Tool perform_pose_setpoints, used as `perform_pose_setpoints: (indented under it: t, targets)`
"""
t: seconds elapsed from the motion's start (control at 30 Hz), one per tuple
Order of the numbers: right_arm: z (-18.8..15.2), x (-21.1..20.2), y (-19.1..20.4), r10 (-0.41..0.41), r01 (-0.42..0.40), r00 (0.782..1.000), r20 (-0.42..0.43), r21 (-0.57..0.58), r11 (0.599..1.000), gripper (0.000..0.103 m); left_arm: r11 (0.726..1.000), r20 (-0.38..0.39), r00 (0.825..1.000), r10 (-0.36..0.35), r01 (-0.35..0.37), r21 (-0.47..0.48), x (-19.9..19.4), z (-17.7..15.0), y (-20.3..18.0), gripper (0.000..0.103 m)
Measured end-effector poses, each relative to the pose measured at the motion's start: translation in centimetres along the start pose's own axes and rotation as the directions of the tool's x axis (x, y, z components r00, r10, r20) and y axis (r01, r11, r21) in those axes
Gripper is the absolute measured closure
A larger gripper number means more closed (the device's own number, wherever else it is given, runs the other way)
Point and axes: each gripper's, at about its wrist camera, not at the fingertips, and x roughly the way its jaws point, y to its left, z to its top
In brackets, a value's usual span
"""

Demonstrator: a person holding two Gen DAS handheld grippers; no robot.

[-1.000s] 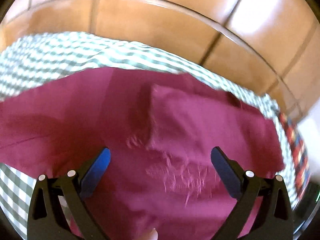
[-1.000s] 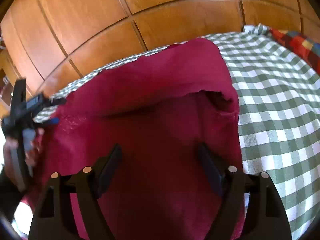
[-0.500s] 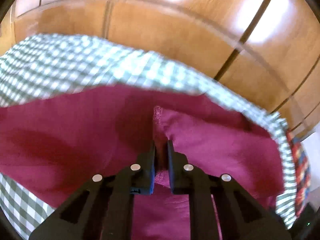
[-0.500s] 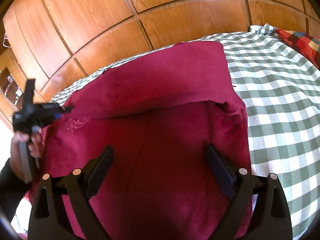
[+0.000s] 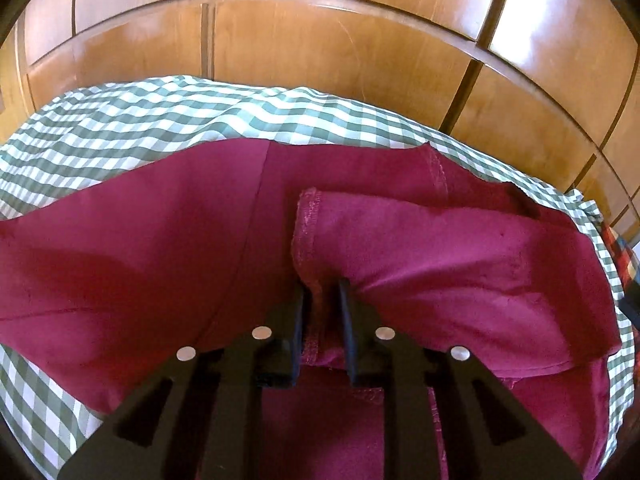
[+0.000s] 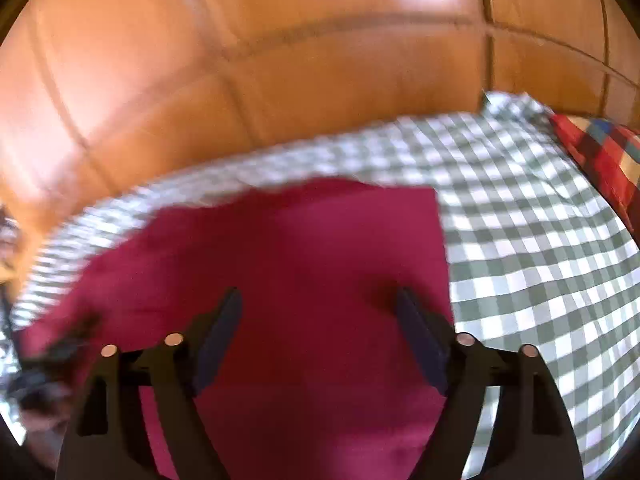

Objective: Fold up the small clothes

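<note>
A dark red garment (image 5: 132, 248) lies on a green-and-white checked cloth (image 5: 168, 116). My left gripper (image 5: 323, 296) is shut on a hemmed fold (image 5: 420, 256) of the garment and holds it lifted over the rest. In the right wrist view, which is blurred, the garment (image 6: 304, 248) lies flat with a straight right edge. My right gripper (image 6: 318, 320) is open just above it, with nothing between its fingers. The left gripper shows as a dark blur at the lower left of that view (image 6: 56, 356).
Wooden panelled doors (image 5: 340, 48) stand behind the checked cloth. A red, blue and yellow plaid fabric (image 6: 604, 152) lies at the far right, also seen at the right edge of the left wrist view (image 5: 624, 256).
My left gripper went from open to shut on the garment's fold and lifted it. My right gripper stayed open and moved; the raised fold seen before it now lies flat.
</note>
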Motion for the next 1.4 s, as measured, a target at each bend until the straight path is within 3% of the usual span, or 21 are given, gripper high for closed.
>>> perform_pose_setpoints:
  t: [0.03,0.13,0.43,0.53,0.7,0.77,0.93,1.03,1.1,1.17,1.23,1.4]
  targets:
    - [-0.6,1.5,-0.4,-0.027,0.026,0.999,-0.024,-0.008,1.000,0.029,1.000,0.003,1.000,0.001,-0.001,0.001,-0.1,-0.1,0.0,0.087]
    - [-1.8,1.5,-0.1,-0.050,0.052,0.997,0.051,-0.053,0.997,0.028,1.000,0.010,1.000,0.000,0.000,0.007,0.2,0.0,0.1,0.086]
    - [-1.8,1.7,0.4,-0.079,0.082,0.996,0.051,-0.079,0.993,0.026,0.997,-0.015,0.998,-0.068,0.068,-0.047,0.0,0.5,1.3,0.085]
    - [-1.8,1.8,0.5,-0.080,0.084,0.995,0.052,-0.080,0.993,0.026,0.985,-0.032,0.990,-0.134,0.130,-0.110,-1.9,0.2,2.3,0.069]
    - [-1.9,1.8,0.6,-0.085,0.089,0.995,0.054,-0.084,0.993,0.026,0.962,0.033,0.986,-0.161,0.164,-0.218,-6.5,-1.7,6.7,0.066]
    - [-1.9,1.8,0.6,-0.090,0.094,0.994,0.056,-0.087,0.992,0.025,0.941,0.049,0.986,-0.157,0.164,-0.297,-7.9,-2.7,10.0,0.064]
    - [-1.8,1.7,0.7,-0.097,0.102,0.994,0.059,-0.092,0.991,0.025,0.857,0.047,0.999,-0.012,0.034,-0.514,-10.6,-5.3,19.7,0.060]
    - [-1.8,1.6,0.7,-0.099,0.104,0.993,0.059,-0.094,0.990,0.025,0.742,0.079,0.994,0.079,-0.006,-0.670,-12.8,-7.3,26.4,0.058]
    - [-1.8,1.6,0.7,-0.100,0.105,0.993,0.060,-0.095,0.990,0.025,0.677,0.106,0.984,0.143,-0.019,-0.736,-14.2,-8.3,29.4,0.044]
    - [-1.8,1.6,0.7,-0.101,0.106,0.993,0.061,-0.096,0.990,0.025,0.624,0.087,0.974,0.207,-0.063,-0.779,-14.8,-8.9,31.9,0.043]
    - [-1.8,1.6,0.7,-0.103,0.109,0.993,0.061,-0.097,0.989,0.025,0.593,0.082,0.971,0.227,-0.071,-0.802,-15.0,-9.1,33.6,0.041]
    - [-1.8,1.6,0.7,-0.114,0.120,0.992,0.062,-0.103,0.987,0.024,0.579,0.072,0.965,0.251,-0.090,-0.811,-14.5,-8.5,35.7,0.039]
